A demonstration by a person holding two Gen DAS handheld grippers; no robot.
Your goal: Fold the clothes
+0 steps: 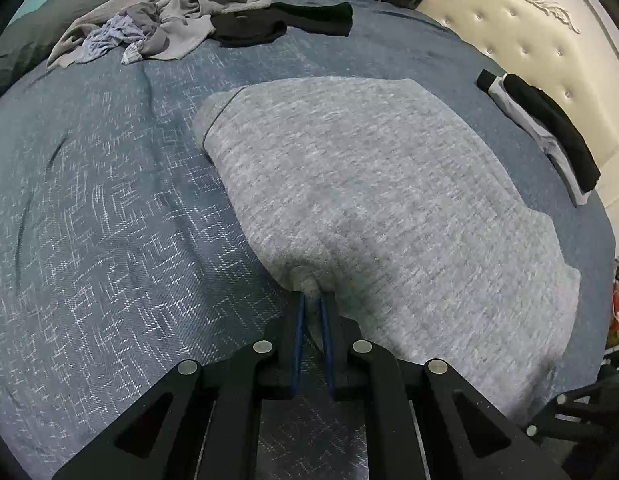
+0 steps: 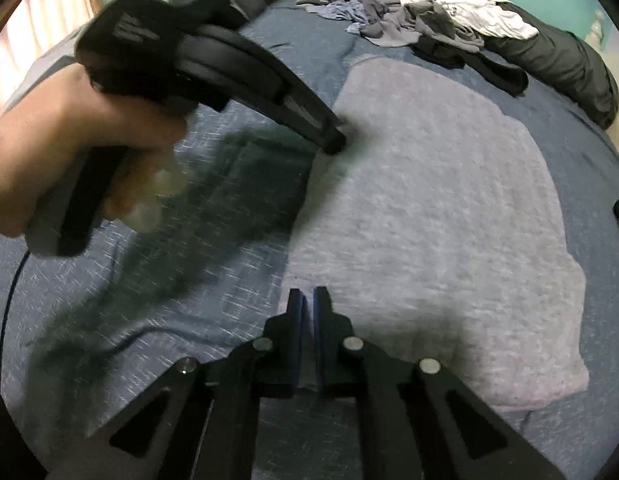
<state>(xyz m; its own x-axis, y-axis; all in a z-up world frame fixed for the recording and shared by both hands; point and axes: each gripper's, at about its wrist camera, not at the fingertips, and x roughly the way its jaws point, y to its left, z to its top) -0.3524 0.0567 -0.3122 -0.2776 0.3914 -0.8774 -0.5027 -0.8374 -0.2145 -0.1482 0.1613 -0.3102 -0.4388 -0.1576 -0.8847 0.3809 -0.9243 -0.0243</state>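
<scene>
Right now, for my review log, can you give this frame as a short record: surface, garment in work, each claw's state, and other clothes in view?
surface: blue woven bedspread
garment in work: heathered grey knit garment, lying mostly flat, partly folded
left claw: shut on a pinch of the grey garment's near edge
right claw: nearly closed, at the garment's near edge; grip cannot be confirmed
unfolded pile: crumpled grey, blue and white clothes at the far side
folded stack: black and white folded items by the cream tufted headboard

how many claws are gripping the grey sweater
1, maybe 2: the left claw pinches the grey sweater's near edge; the right claw is shut at its near edge, grip unclear.
</scene>
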